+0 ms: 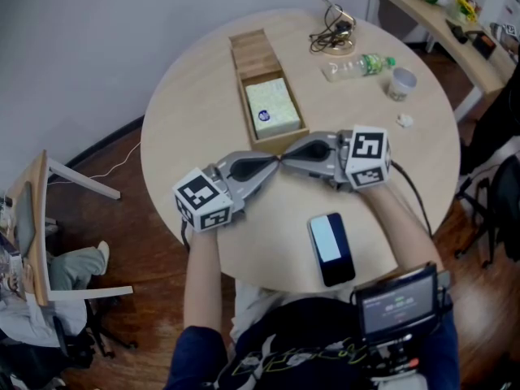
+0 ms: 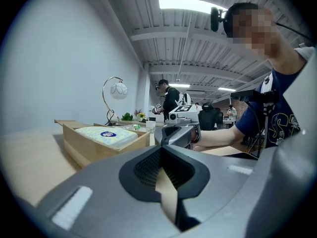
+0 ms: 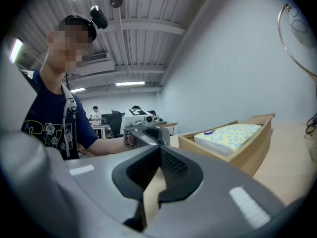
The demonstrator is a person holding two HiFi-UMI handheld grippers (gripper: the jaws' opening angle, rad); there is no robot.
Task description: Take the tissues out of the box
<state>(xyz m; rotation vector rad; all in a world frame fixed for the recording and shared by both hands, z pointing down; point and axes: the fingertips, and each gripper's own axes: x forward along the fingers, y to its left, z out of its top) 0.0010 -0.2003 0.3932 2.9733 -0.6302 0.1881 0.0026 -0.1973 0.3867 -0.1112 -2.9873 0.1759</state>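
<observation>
A long open wooden box lies on the round table, and a yellow-green pack of tissues with a blue label fills its near end. Just in front of the box's near end, my left gripper and right gripper point at each other, tips almost touching. Both are shut with nothing between their jaws. The left gripper view shows the box and the tissue pack to its left. The right gripper view has the box and the pack to its right.
A black phone lies near the table's front edge. At the far side are a tangle of cable, a plastic bottle, a cup and a small white scrap. A chair stands at the left.
</observation>
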